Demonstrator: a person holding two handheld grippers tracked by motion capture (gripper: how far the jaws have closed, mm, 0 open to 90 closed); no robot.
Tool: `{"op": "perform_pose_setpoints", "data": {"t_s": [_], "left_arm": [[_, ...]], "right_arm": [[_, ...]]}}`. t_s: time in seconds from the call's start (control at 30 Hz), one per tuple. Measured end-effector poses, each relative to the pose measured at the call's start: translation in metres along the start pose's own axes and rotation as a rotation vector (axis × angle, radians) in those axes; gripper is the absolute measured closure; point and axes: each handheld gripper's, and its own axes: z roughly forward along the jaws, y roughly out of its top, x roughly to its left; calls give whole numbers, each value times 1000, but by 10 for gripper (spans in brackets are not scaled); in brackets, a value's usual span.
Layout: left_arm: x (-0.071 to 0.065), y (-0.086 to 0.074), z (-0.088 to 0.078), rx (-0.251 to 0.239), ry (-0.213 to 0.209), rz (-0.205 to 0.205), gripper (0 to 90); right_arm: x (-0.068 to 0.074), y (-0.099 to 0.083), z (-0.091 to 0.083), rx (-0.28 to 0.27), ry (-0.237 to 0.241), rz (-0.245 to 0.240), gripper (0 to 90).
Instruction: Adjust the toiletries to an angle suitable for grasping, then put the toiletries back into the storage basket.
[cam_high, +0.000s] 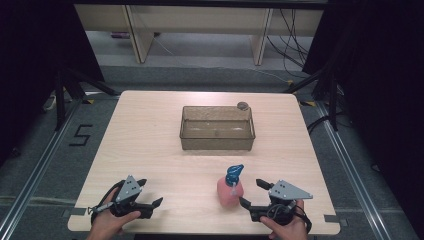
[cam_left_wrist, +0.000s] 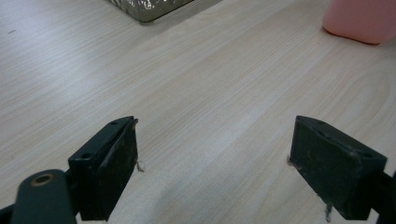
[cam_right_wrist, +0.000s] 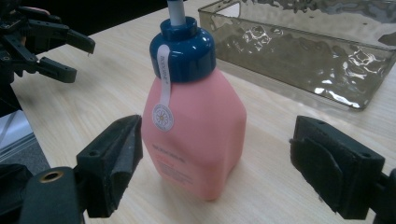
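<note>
Pale wood table (cam_high: 150, 145), translucent bin (cam_high: 217, 129) toward far centre. Pink pump bottle (cam_high: 230, 190) (blue cap) upright near right, just beside right gripper (cam_high: 253, 193), jaws spread. Left gripper (cam_high: 150, 192) near left, jaws apart, empty.

A pale, light-wood grain is shown on the table (cam_high: 150, 140). The pump bottle (cam_right_wrist: 194, 135) is coloured salmon pink, and it is topped by a deep blue collar (cam_right_wrist: 183, 51) and a blue pump head (cam_high: 234, 173). A white strip label (cam_right_wrist: 163, 88) with a small daisy print is seen on its shoulder. The rectangular bin (cam_high: 217, 128) is tinted a smoky, translucent brown-grey with a rippled texture. The jaws of both grippers are matte black.
</note>
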Motion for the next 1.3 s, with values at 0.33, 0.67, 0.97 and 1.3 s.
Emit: {"op": "perform_pose_setpoints", "data": {"t_s": [0.33, 0.67, 0.97, 1.3], "left_arm": [[-1, 2, 3, -4, -2, -12, 148], [0, 1, 3, 4, -4, -9, 148], [-2, 1, 2, 1, 0, -15, 148], [-1, 2, 1, 1, -11, 7, 148]], "right_arm": [[5, 4, 4, -9, 15, 4, 197], [5, 7, 11, -12, 35, -31, 194], [10, 12, 22, -13, 48, -56, 196], [10, 17, 27, -18, 49, -38, 207]]}}
